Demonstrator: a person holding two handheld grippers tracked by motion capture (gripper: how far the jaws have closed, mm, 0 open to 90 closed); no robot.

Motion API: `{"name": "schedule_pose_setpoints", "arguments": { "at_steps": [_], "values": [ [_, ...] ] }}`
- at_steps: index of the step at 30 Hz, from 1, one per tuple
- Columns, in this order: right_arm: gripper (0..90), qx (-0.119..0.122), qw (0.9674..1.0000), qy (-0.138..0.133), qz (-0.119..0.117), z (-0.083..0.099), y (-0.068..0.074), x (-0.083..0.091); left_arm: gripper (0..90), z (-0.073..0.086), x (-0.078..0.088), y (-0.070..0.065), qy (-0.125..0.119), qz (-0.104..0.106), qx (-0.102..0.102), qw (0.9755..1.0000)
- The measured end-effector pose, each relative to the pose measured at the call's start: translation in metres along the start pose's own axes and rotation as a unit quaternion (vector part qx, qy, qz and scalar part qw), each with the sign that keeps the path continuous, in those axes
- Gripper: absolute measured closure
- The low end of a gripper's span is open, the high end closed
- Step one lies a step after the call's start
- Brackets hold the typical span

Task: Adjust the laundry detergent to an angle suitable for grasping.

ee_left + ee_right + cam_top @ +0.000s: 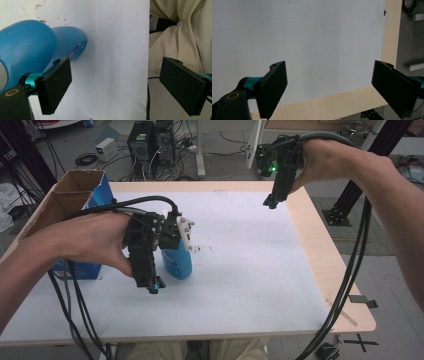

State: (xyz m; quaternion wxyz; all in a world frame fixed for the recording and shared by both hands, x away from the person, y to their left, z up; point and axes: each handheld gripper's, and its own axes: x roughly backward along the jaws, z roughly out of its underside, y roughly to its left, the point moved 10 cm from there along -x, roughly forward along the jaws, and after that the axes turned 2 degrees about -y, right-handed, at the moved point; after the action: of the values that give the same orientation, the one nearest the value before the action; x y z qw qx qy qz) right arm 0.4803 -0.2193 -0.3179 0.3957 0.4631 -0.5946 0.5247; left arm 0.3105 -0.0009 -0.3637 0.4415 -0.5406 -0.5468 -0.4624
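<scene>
A blue spray bottle (pixel 177 262) with a white trigger head (pixel 184 231) stands upright on the white mat (pixel 250 250), left of the middle. My left gripper (pixel 154 287) points down right beside it, on its left side. In the left gripper view the bottle (pixel 30 45) lies outside the jaws, past the left one, and my left gripper (pixel 115 87) is open with only bare mat between its pads. My right gripper (pixel 271 202) hangs high over the mat's far right edge. It is open too (pixel 340 92), with nothing between its jaws.
An open cardboard box (pixel 70 195) with blue sides (pixel 82 270) stands at the table's left edge, just behind my left hand. Bare wooden table (pixel 320 255) borders the mat on the right. Cables (pixel 345 285) trail off both grippers. Computers and wires lie on the floor beyond.
</scene>
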Motion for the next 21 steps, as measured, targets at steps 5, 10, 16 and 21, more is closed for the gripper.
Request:
{"name": "schedule_pose_setpoints", "arguments": {
  "at_steps": [5, 10, 16, 21],
  "values": [
    [12.4, -0.001, 1.0, -0.003, 0.001, 0.0009, -0.001, 0.0006, 11.0, 0.0005, -0.0009, 0.0015, 0.002, -0.001, 0.0, 1.0],
    [12.4, -0.001, 1.0, 0.001, 0.002, 0.0038, -0.0016, -0.0003, 11.0, -0.0002, -0.001, 0.003, 0.001, 0.001, -0.003, 1.0],
    [12.4, -0.003, 1.0, -0.003, 0.006, 0.0051, -0.0042, 0.0001, 11.0, 0.0003, 0.0022, 0.0067, -0.003, -0.006, 0.004, 1.0],
    [12.4, -0.004, 0.9999, -0.009, 0.006, 0.0053, -0.0056, 0.0004, 11.0, 0.0013, 0.0018, 0.0055, 0.007, 0.0, -0.003, 1.0]
  ]
}}
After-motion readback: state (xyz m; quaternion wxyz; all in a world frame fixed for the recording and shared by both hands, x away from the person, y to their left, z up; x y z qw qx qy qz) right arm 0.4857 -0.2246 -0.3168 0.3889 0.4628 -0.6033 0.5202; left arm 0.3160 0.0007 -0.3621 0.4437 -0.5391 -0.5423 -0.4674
